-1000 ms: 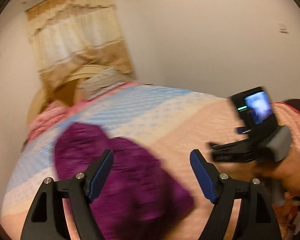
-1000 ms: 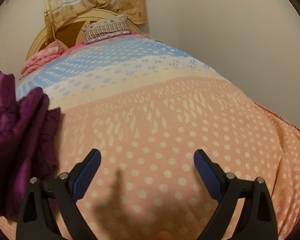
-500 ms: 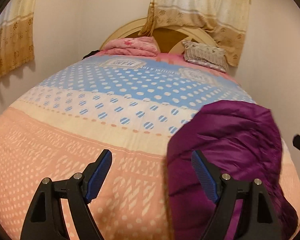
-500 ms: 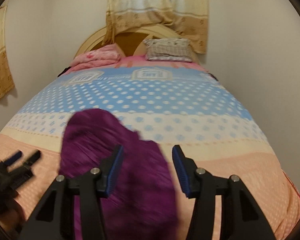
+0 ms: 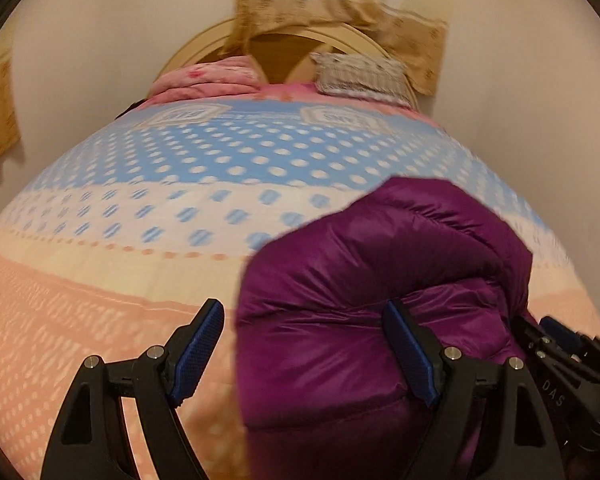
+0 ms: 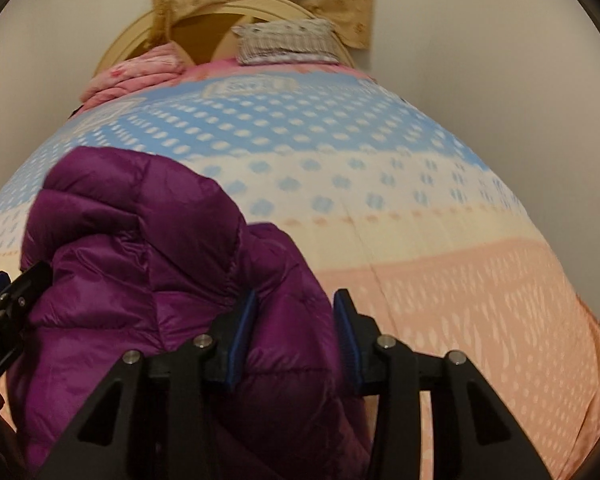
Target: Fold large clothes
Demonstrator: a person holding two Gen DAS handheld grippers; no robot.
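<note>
A purple puffer jacket (image 5: 364, 304) lies bunched on the bed near its foot; it also shows in the right wrist view (image 6: 152, 264). My left gripper (image 5: 304, 350) is open, its left finger over the bedspread and its right finger over the jacket's left part. My right gripper (image 6: 294, 338) has its jaws narrowed around a fold at the jacket's right edge; the jacket fills the gap between the pads. The right gripper shows at the right edge of the left wrist view (image 5: 568, 352), and the left one at the left edge of the right wrist view (image 6: 4, 304).
The bed (image 5: 100, 280) has a spotted blue, cream and peach bedspread. A pink folded blanket (image 5: 208, 80) and a striped pillow (image 5: 360, 76) lie by the round headboard (image 6: 228, 12). Curtains hang behind. A wall runs close along the bed's right side.
Both grippers have swung to face the headboard and come down at the jacket. The right gripper's jaws have narrowed from wide open onto the jacket's right edge.
</note>
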